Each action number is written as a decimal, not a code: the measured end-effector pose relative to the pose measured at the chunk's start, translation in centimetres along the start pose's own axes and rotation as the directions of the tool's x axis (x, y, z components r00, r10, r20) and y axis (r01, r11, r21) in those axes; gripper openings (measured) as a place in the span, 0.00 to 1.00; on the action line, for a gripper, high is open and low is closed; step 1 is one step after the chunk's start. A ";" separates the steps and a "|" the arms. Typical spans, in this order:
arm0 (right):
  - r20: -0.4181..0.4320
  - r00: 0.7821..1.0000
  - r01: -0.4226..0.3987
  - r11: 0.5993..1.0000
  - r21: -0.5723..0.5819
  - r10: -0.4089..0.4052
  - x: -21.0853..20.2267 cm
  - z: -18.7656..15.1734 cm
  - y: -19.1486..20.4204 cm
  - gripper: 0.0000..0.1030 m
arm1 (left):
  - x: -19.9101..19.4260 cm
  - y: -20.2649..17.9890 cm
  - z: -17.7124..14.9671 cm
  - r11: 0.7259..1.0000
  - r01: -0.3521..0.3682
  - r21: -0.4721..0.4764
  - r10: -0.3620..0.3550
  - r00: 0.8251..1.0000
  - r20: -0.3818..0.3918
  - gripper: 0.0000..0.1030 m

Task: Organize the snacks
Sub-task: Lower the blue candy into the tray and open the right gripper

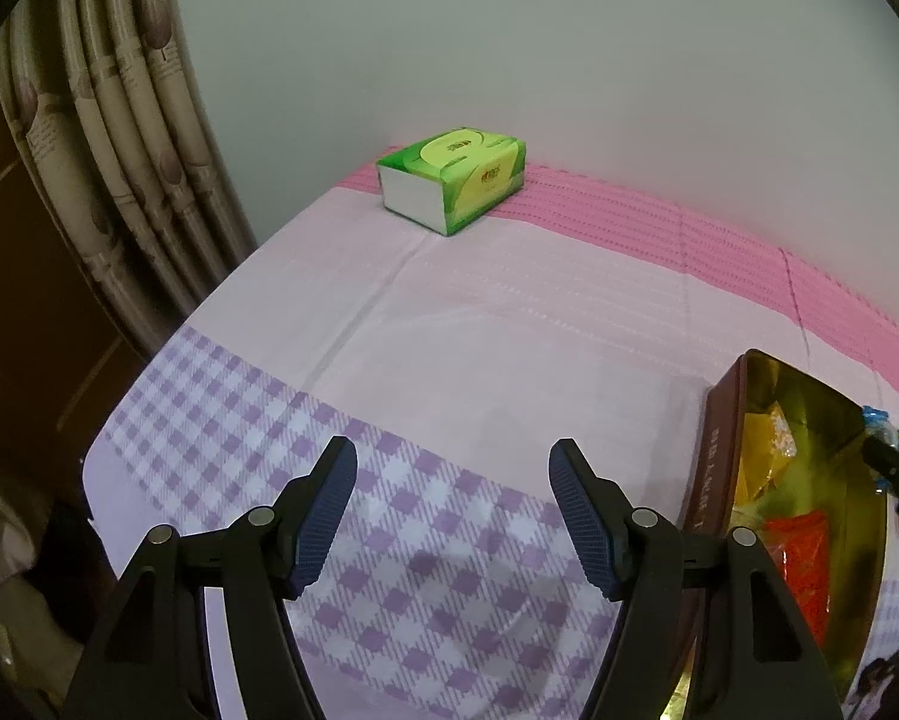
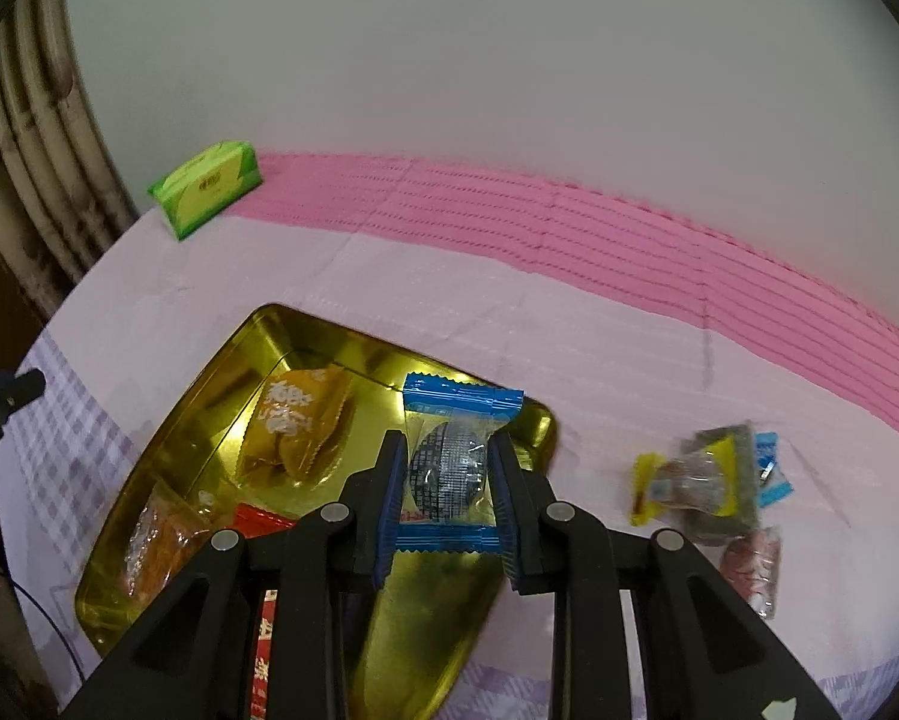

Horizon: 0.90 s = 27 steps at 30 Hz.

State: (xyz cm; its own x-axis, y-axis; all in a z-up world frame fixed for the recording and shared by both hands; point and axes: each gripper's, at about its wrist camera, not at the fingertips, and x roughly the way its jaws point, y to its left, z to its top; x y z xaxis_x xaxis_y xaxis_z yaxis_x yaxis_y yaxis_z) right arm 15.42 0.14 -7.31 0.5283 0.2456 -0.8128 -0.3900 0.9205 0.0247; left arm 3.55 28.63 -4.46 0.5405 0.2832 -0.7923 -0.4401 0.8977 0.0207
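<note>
The right tool [image 2: 446,483] is nearly closed, its two blue pads clamped on the sides of a blue-edged snack packet [image 2: 449,468] with a clear window showing a dark round piece inside. The packet stands upright between the pads, its crimped top edge above the fingertips, and it hangs over the far right part of a gold tin [image 2: 149,480]. In the left wrist view the same tool [image 1: 881,450] shows at the right edge with a bit of blue wrapper at its tip, over the tin [image 1: 713,468].

The left tool [image 1: 452,480] stands about half open with nothing between its pads. It hovers above the purple-checked part of the tablecloth [image 1: 449,330], just left of the tin's brown outer wall, touching nothing.

Inside the tin lie an orange packet [image 2: 296,432] near the far wall, a clear packet with orange contents [image 2: 158,534] at the near left, and a red packet [image 2: 260,522] partly hidden behind the right tool's arms.

On the table to the right of the tin, apart from it, sits a small cluster of loose snacks: a yellow-edged packet [image 2: 683,480], a blue one [image 2: 770,468] behind it and a pinkish one [image 2: 749,564] nearest; they are blurred.

A green tissue pack [image 1: 452,180] rests at the far left corner of the table by the wall, well apart from both tools. A curtain [image 1: 119,138] hangs left of it.
</note>
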 end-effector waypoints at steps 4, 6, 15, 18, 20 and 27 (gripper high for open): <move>-0.026 0.999 0.020 1.000 -0.024 -0.021 1.2 -0.3 1.0 0.24 | 0.1 -0.1 -0.1 1.000 -0.011 0.009 0.011 1.000 -0.016 0.65; -0.038 0.999 0.023 0.999 -0.026 -0.024 1.8 -0.4 1.2 0.24 | 0.2 -0.1 -0.1 1.000 -0.011 0.010 0.011 1.000 -0.020 0.65; -0.057 0.998 0.022 0.999 -0.024 -0.024 2.7 -0.5 1.3 0.25 | 0.6 0.1 -0.1 1.000 0.000 0.008 0.001 0.999 -0.038 0.65; -0.056 0.998 0.016 1.000 -0.018 -0.017 2.8 -0.6 1.3 0.26 | 0.7 0.0 -0.2 1.000 0.008 0.010 -0.008 0.999 -0.049 0.65; -0.049 0.999 0.007 1.000 -0.015 -0.008 2.6 -0.6 1.4 0.26 | 0.8 0.0 -0.2 1.000 0.012 0.011 -0.011 0.998 -0.054 0.65; 0.002 1.000 -0.005 1.000 0.010 0.005 0.0 -0.8 0.5 0.29 | 1.0 -0.1 -0.2 1.000 0.009 0.020 -0.008 0.998 -0.055 0.65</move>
State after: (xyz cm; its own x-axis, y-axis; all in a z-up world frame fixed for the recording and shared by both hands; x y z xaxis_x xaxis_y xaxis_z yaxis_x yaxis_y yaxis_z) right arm 14.64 0.33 -7.76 0.5282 0.2508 -0.8112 -0.3852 0.9222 0.0343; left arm 3.98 28.76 -5.34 0.5034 0.2570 -0.8249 -0.4210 0.9067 0.0255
